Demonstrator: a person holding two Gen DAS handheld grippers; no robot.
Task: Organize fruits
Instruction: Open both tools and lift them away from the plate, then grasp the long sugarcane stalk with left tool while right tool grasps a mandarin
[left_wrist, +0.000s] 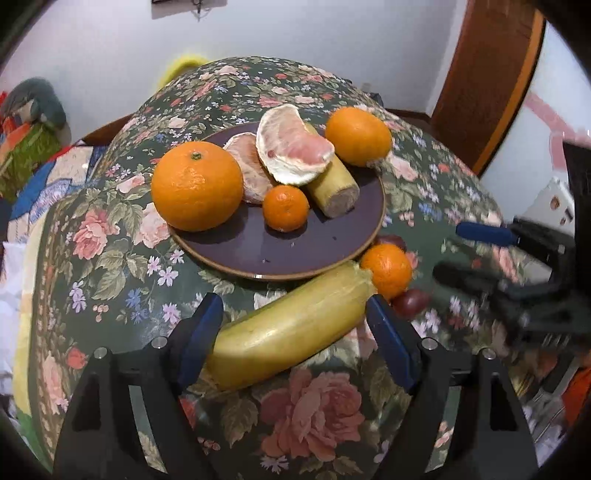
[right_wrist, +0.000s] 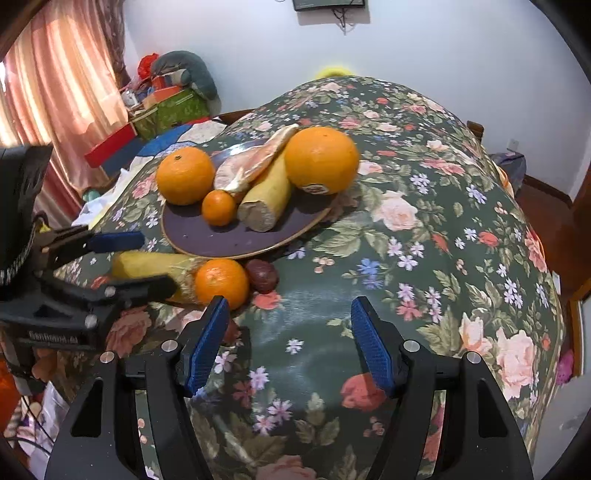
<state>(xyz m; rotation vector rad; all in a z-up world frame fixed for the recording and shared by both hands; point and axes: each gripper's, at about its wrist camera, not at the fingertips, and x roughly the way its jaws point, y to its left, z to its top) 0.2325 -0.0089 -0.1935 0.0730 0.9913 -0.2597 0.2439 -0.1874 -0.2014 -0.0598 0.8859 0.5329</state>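
A dark purple plate (left_wrist: 317, 236) (right_wrist: 207, 236) holds a large orange (left_wrist: 197, 186), a second orange (left_wrist: 357, 136), a small mandarin (left_wrist: 285, 208), pomelo pieces (left_wrist: 291, 147) and a cut yellow stalk (left_wrist: 334, 188). In front of the plate, on the floral tablecloth, lie a long yellow stalk (left_wrist: 291, 326), a mandarin (left_wrist: 386, 269) (right_wrist: 221, 282) and a dark red fruit (left_wrist: 410, 301) (right_wrist: 262, 275). My left gripper (left_wrist: 295, 332) is open, its pads either side of the yellow stalk without closing on it. My right gripper (right_wrist: 290, 343) is open and empty over bare cloth, right of the mandarin.
The floral table (right_wrist: 424, 240) drops off on all sides. Boxes and cushions (right_wrist: 166, 103) lie on a bed at the far left. A wooden door (left_wrist: 491, 85) stands at the right. Each gripper shows in the other's view, the right one (left_wrist: 476, 254) and the left one (right_wrist: 122, 262).
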